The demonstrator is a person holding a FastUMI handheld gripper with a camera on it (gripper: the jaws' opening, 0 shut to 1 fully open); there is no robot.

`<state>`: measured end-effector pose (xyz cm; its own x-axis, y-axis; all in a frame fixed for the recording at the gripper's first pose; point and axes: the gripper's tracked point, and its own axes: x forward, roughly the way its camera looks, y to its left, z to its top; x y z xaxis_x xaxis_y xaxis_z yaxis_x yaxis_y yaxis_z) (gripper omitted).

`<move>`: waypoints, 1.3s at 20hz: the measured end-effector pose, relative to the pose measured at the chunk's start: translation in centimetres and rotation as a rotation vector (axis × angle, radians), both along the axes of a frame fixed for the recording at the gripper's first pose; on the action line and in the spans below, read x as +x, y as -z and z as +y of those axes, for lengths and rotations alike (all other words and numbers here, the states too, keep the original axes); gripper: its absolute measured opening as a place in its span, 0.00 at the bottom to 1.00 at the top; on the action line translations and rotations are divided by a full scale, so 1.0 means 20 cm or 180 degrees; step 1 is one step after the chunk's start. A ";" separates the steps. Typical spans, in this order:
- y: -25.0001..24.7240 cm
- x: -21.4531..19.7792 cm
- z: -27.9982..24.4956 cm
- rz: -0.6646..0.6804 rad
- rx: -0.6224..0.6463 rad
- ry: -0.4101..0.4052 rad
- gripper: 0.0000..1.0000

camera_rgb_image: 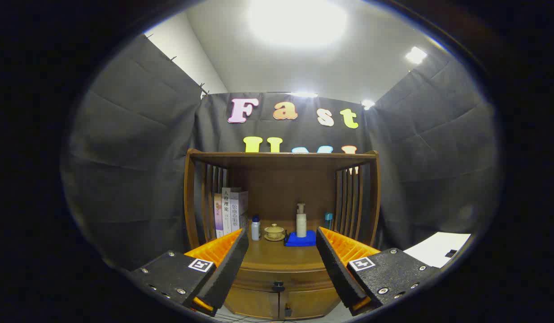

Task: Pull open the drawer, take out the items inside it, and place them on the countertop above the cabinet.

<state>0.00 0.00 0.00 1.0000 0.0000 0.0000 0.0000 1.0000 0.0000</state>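
A wooden cabinet stands ahead of me, its countertop (277,258) under a shelf with slatted sides. Below the countertop's front edge the drawer (283,279) is closed, with a small dark knob (278,284) at its middle. My gripper (281,237) is open, fingers spread wide, nothing between them. It is held some way back from the cabinet, and the knob sits low between the fingers. What is inside the drawer is hidden.
On the countertop stand several books (229,211) at the left, a small white bottle (255,229), a lidded tea cup on a saucer (274,232), a tall pale bottle (301,220) on a blue cloth (301,240). Two cabinet doors (277,305) lie below the drawer. White paper (438,249) lies off to the right.
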 end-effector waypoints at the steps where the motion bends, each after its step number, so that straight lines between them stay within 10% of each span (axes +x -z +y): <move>1: 0.01 0.01 0.00 0.0018 0.0009 -0.0011 0.94; 26: 0.49 0.22 0.07 0.0452 0.0018 -0.0299 0.95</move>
